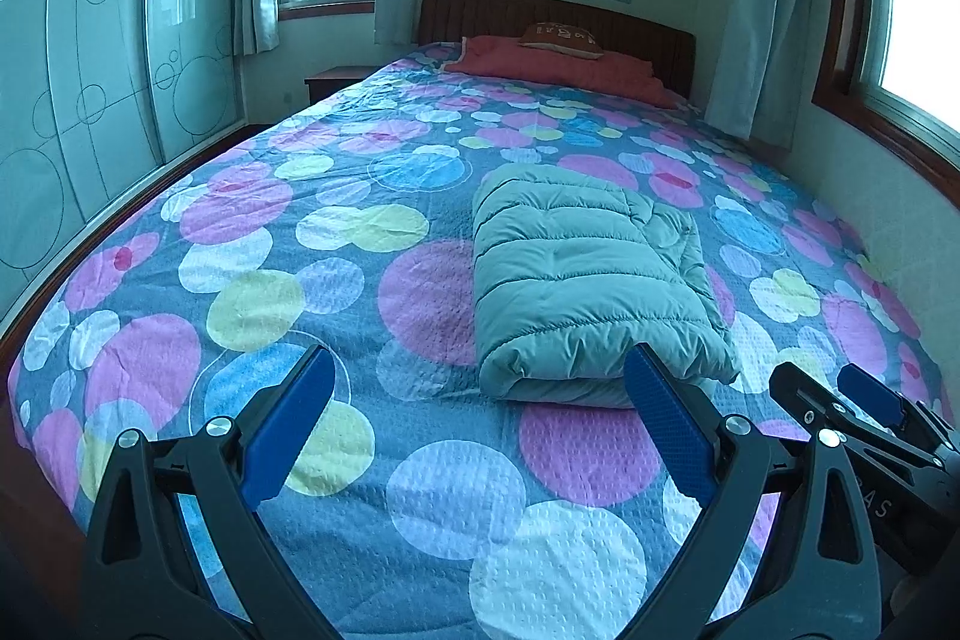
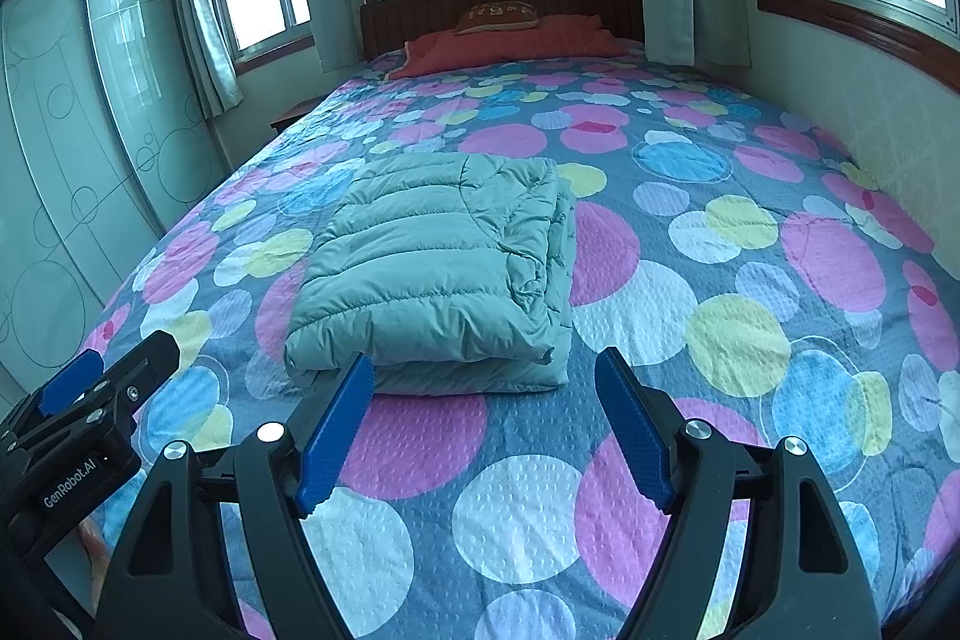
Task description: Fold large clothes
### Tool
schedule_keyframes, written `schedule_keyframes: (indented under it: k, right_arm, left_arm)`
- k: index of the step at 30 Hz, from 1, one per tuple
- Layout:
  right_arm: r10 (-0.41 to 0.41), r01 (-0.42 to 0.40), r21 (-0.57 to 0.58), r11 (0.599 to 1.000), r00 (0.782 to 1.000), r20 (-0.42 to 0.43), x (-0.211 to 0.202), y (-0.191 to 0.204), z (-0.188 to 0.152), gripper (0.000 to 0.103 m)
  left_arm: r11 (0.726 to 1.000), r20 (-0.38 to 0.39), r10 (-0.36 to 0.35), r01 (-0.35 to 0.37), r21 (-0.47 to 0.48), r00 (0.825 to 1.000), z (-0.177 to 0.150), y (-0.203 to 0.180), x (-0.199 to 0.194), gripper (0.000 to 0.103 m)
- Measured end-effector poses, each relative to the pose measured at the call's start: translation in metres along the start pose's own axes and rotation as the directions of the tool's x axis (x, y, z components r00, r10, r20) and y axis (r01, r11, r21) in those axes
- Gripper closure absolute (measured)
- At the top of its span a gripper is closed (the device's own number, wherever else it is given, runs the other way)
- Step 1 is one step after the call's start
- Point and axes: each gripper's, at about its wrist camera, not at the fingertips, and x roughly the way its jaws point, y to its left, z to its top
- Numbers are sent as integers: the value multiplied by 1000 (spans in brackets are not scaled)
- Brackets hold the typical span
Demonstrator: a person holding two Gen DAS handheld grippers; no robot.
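Bed w/ circle-print bedspread [image 1: 384, 460] fills the room, headboard far. Pale green puffer jacket [image 2: 432, 268] lies folded in a compact bundle mid-bed, likely finished. Left gripper [image 1: 480, 430] and right gripper [image 2: 483, 430] hover near its near edge, fingers apart, holding nothing, clear of fabric.

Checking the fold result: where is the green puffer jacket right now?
Folded on the bedspread near the bed's foot, just beyond both open grippers: the puffer jacket is centre-left in the right view, centre-right in the left.
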Motion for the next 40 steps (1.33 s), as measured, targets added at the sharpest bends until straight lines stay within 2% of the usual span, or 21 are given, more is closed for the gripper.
schedule_keyframes:
  k: [12, 14, 21, 25, 27, 32, 40]
  right_arm:
    - [-1, 1, 2, 1000, 1000, 1, 0, 0, 0, 28]
    - [-1, 1, 2, 1000, 1000, 0, 0, 1, 0, 28]
    - [1, -1, 5, 1000, 1000, -13, 5, -3, 2, 28]
    - [2, -2, 9, 1000, 1000, -22, 9, -4, 0, 28]
    - [3, -3, 9, 1000, 1000, -25, 11, -4, 0, 28]
    - [1, -1, 8, 1000, 999, -32, 16, -5, -1, 28]
    - [-21, 23, 35, 999, 999, -47, 28, -22, -1, 28]
  left_arm:
    - [999, 19, 12, -13, 39, 1000, 7, -6, 3, 6]
    - [999, 24, 4, -5, 45, 1000, 9, -7, 4, 3]
    - [1000, 37, 20, -21, 6, 999, 8, -2, 10, 2]
    - [998, 2, 58, -59, 10, 998, 4, -1, 19, 2]
    - [998, -19, 56, -55, 23, 998, 3, 0, 24, 2]
    - [998, -13, 67, -67, -4, 998, 2, 4, 29, 2]
    - [998, -76, 60, -60, 1, 995, 1, 10, 53, 2]
